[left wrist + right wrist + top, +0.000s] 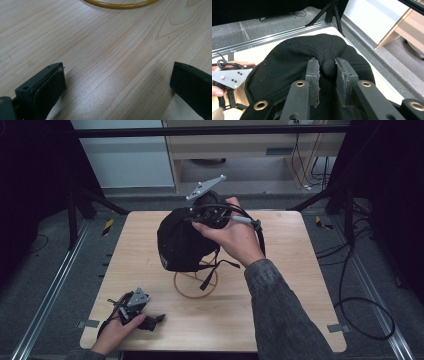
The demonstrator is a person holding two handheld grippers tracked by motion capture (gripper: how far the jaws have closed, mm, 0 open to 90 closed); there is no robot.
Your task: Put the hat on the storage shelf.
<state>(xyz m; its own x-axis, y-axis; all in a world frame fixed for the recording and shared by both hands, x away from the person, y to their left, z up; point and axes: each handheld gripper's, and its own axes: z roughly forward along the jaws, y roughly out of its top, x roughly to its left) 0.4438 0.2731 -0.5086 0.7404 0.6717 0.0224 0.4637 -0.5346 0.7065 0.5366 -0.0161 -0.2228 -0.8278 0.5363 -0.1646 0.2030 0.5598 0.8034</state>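
Note:
A black cap [181, 242] hangs above the middle of the wooden table [290, 275], over a yellow wire ring stand [195, 298]. My right gripper [200, 218] comes in from the right and is shut on a fold of fabric at the cap's crown. In the right gripper view the two pads of the right gripper [327, 66] squeeze a bulge of the cap [284, 67] between them. A black strap [207, 277] dangles from the cap toward the ring. My left gripper [156, 320] rests on the table at the front left, open, with bare wood between the jaws of the left gripper [117, 72]. The yellow ring [120, 5] lies ahead of it.
Metal rails [55, 285] run along the floor on both sides of the table. Black cables [360, 310] loop on the floor at the right. Dark stand legs [95, 200] and a light wooden cabinet [240, 150] stand behind the table's far edge.

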